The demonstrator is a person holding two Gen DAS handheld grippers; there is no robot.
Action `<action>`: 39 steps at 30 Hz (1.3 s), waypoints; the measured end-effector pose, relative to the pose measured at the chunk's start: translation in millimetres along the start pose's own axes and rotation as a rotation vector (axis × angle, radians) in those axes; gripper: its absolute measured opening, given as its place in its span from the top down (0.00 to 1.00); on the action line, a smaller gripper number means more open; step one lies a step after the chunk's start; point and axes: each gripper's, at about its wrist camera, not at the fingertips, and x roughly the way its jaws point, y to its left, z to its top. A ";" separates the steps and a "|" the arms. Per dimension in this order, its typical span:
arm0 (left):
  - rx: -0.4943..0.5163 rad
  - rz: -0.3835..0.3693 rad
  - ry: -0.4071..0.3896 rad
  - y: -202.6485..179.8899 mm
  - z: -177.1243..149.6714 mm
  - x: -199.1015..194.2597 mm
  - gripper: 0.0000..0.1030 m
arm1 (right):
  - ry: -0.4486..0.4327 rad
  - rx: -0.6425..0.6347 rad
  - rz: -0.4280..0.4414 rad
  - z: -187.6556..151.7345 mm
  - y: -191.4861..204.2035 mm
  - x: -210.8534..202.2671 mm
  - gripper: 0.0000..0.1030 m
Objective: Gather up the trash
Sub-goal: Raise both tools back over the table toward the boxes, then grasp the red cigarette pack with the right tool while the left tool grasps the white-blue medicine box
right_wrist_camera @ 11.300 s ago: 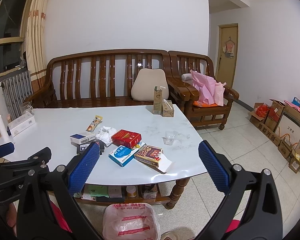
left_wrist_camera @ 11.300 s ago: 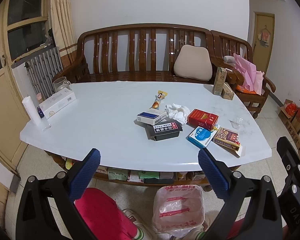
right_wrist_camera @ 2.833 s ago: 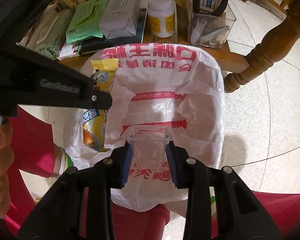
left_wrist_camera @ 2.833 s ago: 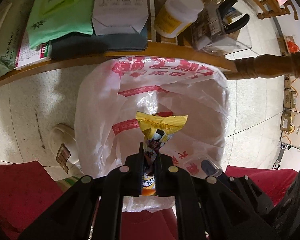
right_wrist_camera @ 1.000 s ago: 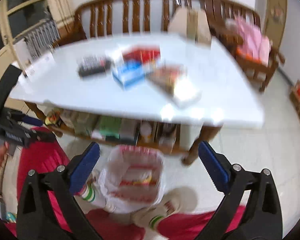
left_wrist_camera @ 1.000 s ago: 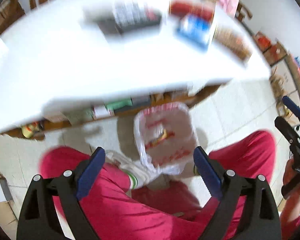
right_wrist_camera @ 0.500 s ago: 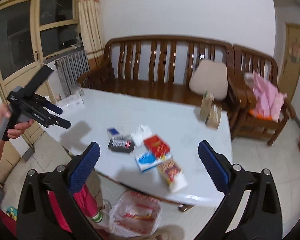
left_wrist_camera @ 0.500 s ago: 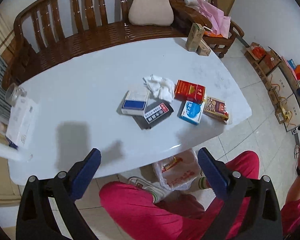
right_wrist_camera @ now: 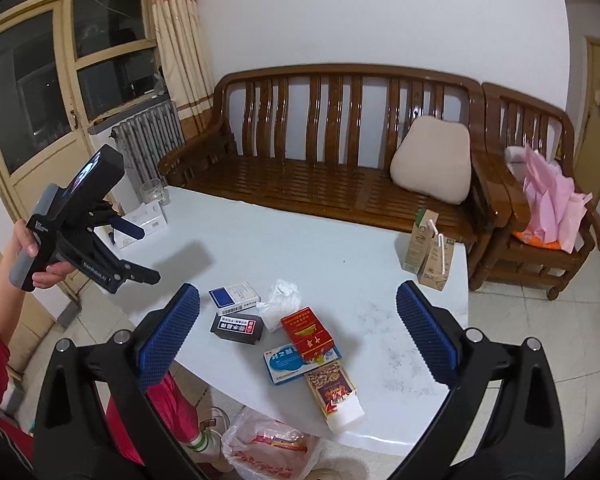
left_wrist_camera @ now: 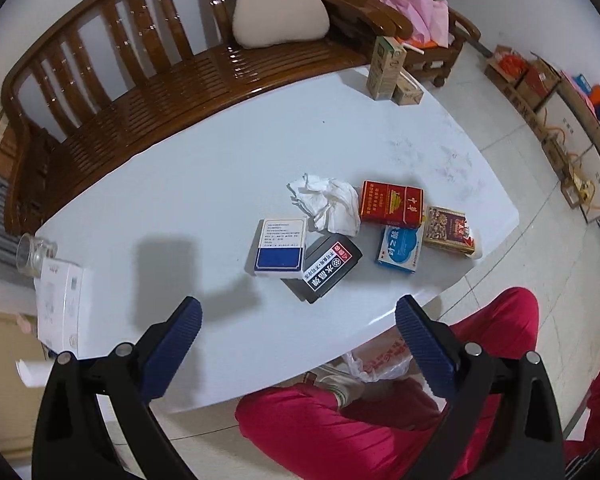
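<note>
A crumpled white tissue (left_wrist_camera: 327,203) lies on the white table (left_wrist_camera: 188,184) among several small boxes; it also shows in the right wrist view (right_wrist_camera: 281,299). A white trash bag (right_wrist_camera: 270,446) with red print stands on the floor under the table's near edge; part of it shows in the left wrist view (left_wrist_camera: 376,362). My left gripper (left_wrist_camera: 296,344) is open and empty, high above the table's near edge; it shows at the left of the right wrist view (right_wrist_camera: 134,250). My right gripper (right_wrist_camera: 298,332) is open and empty, above the boxes.
Boxes by the tissue: white-blue (left_wrist_camera: 278,250), black (left_wrist_camera: 326,266), red (left_wrist_camera: 392,202), blue (left_wrist_camera: 398,248), brown-red (left_wrist_camera: 448,230). Two drink cartons (left_wrist_camera: 388,70) stand at the far corner. A white box (left_wrist_camera: 58,306) and glass jar (left_wrist_camera: 34,250) are at the left end. Wooden bench (right_wrist_camera: 340,160) behind.
Both grippers dropped their trash in the bag, opened and rose from the floor to high above the table. The yellow wrapper and clear cup are gone from the table.
</note>
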 end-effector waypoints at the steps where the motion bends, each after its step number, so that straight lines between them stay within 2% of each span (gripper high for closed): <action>1: 0.012 0.000 0.007 -0.2 3.4 4.2 0.08 | 0.014 0.003 0.001 1.7 -2.6 7.3 0.06; 8: 0.046 -0.014 0.084 3.4 18.9 49.7 0.08 | 0.102 -0.029 -0.009 6.0 -7.4 51.3 0.06; 16: 0.076 -0.016 0.181 7.1 26.0 107.0 0.08 | 0.198 -0.081 0.019 1.0 -4.5 102.2 0.07; 23: 0.097 -0.040 0.243 13.1 30.8 150.4 0.08 | 0.351 -0.189 0.025 -22.4 4.2 164.0 0.07; 30: 0.074 -0.073 0.290 27.7 40.0 186.0 0.08 | 0.507 -0.256 0.049 -47.1 8.6 233.2 0.07; 39: 0.086 -0.096 0.323 39.2 44.6 214.7 0.08 | 0.637 -0.326 0.046 -76.1 12.5 289.3 0.07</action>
